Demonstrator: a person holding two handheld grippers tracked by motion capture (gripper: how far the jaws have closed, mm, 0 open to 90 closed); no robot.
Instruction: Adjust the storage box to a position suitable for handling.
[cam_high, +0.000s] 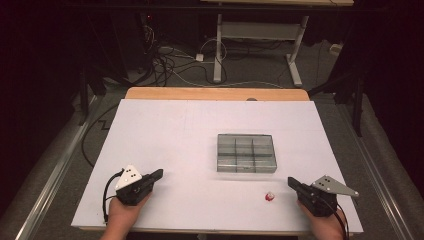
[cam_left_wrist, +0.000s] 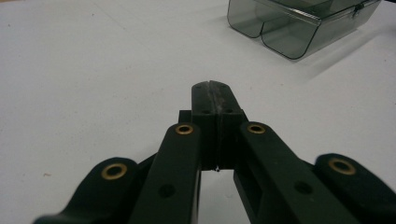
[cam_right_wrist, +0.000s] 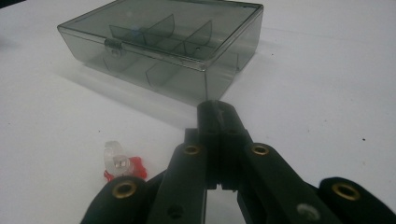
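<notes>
**Both grippers closed and empty, the small red piece waits by my right hand**

I hold my left gripper (cam_high: 159, 174) low near the front edge of the worktop (cam_high: 165, 130), its jaws pressed flat together with nothing between them. My right gripper (cam_high: 291, 182) rests at the opposite front corner, jaws likewise closed on nothing. Just beside its tip lies the small red and clear piece (cam_high: 269, 196), loose on the white surface; in the right gripper view it sits low and left of my jaws (cam_right_wrist: 122, 164).

I judge the step in hand is picking that piece up, probably for the compartment box (cam_high: 246, 152) that stands farther in, with its lid down and the latch facing my right hand (cam_right_wrist: 113, 46). To do it well I should open the right jaws first, turn them toward the piece, come down squarely over it and close gently, since it is tiny and could skid away.

Nothing lies between gripper and piece. The shut lid is the obstacle. Beyond the worktop are cables (cam_high: 165, 62) and a desk frame (cam_high: 260, 35) on the floor.
</notes>
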